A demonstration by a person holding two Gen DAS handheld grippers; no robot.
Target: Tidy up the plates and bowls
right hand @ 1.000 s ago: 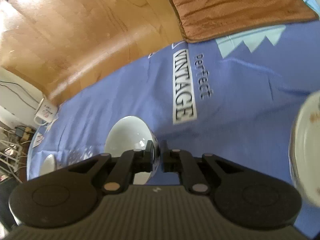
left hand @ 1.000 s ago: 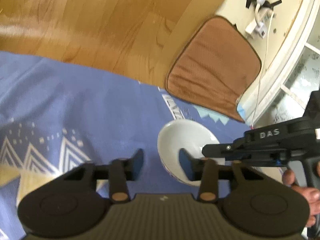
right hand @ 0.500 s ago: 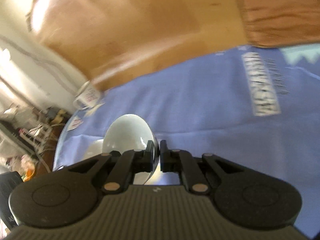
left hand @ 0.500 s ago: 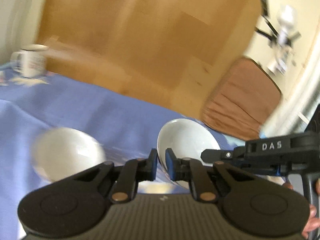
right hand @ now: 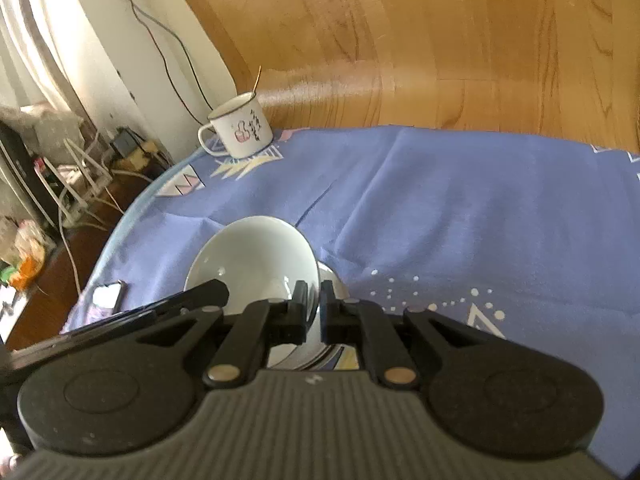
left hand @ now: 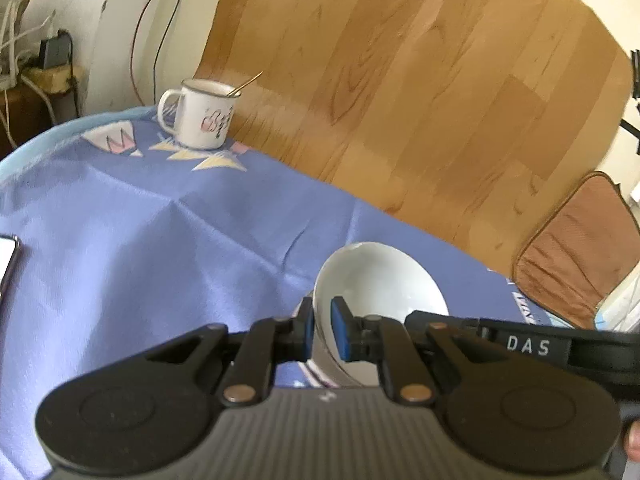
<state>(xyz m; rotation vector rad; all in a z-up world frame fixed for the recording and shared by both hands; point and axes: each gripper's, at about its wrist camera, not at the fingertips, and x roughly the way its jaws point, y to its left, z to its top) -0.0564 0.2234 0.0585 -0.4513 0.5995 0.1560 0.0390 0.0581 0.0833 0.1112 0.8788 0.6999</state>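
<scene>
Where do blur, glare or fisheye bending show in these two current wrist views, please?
Left wrist view: floorboards bow, with a smeared bright streak behind the enamel mug. Right wrist view: glare streak on the floor, small highlights inside the white bowl, overexposed left edge.

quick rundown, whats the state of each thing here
left gripper: shut on white bowl's rim
right gripper: shut on the same rim, opposite side
white bowl: tilted, empty, gripped by both
mug: upright on the cloth, a thin handle sticking out
phone: flat near cloth edge

"DAS" on right claw (left hand: 527,346)
</scene>
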